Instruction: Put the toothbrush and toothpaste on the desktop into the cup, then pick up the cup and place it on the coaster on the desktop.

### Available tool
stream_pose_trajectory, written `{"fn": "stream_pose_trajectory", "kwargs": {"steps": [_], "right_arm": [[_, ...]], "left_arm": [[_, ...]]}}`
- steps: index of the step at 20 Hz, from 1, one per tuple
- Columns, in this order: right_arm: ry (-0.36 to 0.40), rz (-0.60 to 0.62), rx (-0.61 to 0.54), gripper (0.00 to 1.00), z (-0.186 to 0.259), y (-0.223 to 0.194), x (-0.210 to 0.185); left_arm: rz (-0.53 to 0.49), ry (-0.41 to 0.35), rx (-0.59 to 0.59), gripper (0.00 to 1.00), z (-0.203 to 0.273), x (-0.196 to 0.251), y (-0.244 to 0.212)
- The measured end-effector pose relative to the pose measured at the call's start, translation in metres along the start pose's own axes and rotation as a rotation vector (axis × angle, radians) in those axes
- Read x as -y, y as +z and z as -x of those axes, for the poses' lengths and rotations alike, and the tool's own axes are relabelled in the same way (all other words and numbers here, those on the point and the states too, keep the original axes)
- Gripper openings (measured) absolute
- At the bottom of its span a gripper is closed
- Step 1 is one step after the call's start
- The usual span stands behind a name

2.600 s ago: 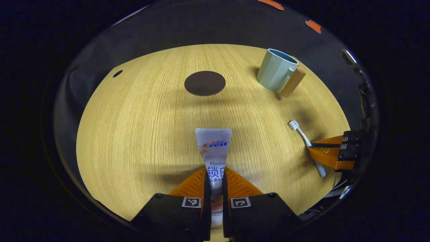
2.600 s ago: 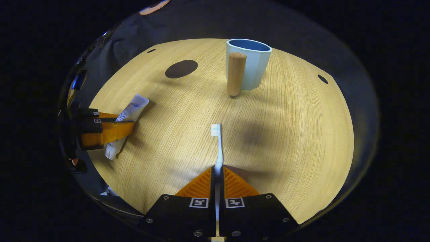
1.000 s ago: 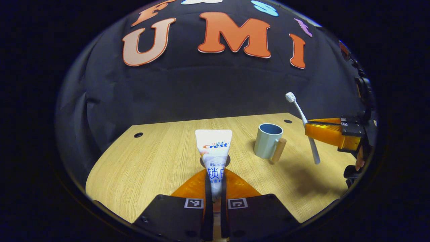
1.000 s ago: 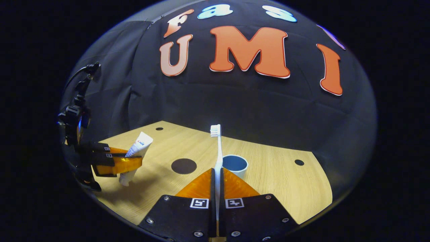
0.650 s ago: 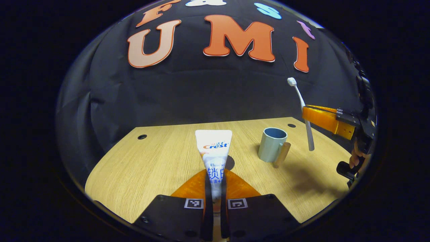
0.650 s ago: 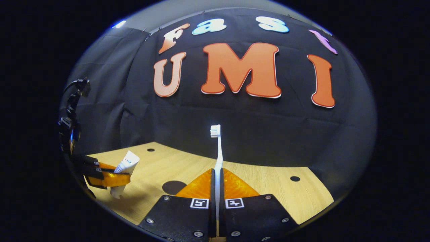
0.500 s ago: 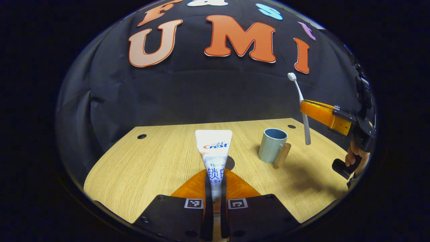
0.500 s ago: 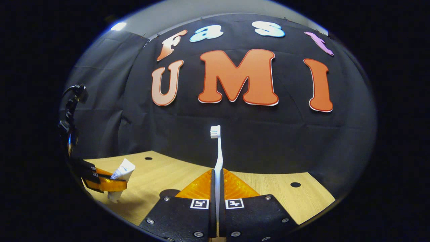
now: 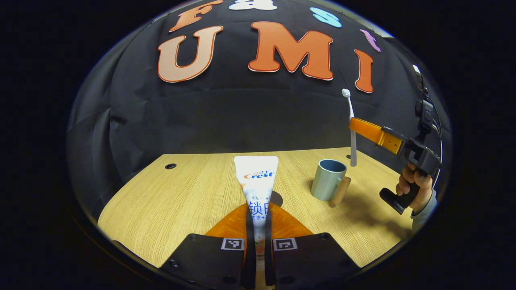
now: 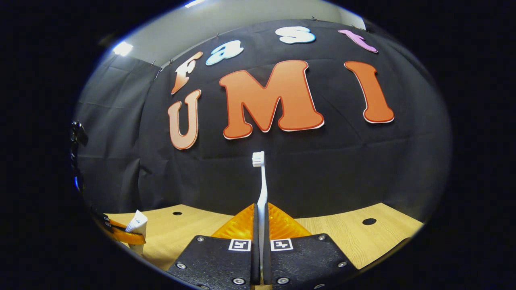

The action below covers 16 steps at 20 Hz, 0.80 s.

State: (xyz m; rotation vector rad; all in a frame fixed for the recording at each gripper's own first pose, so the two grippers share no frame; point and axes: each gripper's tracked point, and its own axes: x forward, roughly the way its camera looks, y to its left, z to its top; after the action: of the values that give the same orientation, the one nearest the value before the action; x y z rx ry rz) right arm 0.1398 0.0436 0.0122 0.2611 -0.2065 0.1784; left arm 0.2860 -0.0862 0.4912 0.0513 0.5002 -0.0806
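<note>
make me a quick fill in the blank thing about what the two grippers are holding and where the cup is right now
1. The left gripper is shut on the ____.
2. The right gripper holds the toothbrush upright with its ____ end on top.
3. In the left gripper view, the toothbrush's lower tip hangs above and just right of the cup, which stands on the ____.
4. The cup's wooden handle faces the side where the ____ gripper is.

Missing words: toothpaste; bristle; desktop; right

A light wooden desk (image 9: pixel 181 197) with round cable holes (image 9: pixel 170 166) stands before black cloth (image 9: pixel 161 117) under a ceiling light (image 10: pixel 123 48).
</note>
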Motion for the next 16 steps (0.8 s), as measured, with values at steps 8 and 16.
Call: {"fn": "stream_pose_trajectory", "kwargs": {"steps": [8, 16], "right_arm": [[-0.010, -0.043, -0.038, 0.03, -0.020, -0.032, 0.002], [-0.017, -0.050, -0.139, 0.03, -0.023, -0.072, 0.012]], "left_arm": [[0.002, -0.001, 0.032, 0.12, -0.001, 0.002, 0.004], [-0.003, 0.007, 0.078, 0.12, -0.001, 0.001, 0.012]]}}
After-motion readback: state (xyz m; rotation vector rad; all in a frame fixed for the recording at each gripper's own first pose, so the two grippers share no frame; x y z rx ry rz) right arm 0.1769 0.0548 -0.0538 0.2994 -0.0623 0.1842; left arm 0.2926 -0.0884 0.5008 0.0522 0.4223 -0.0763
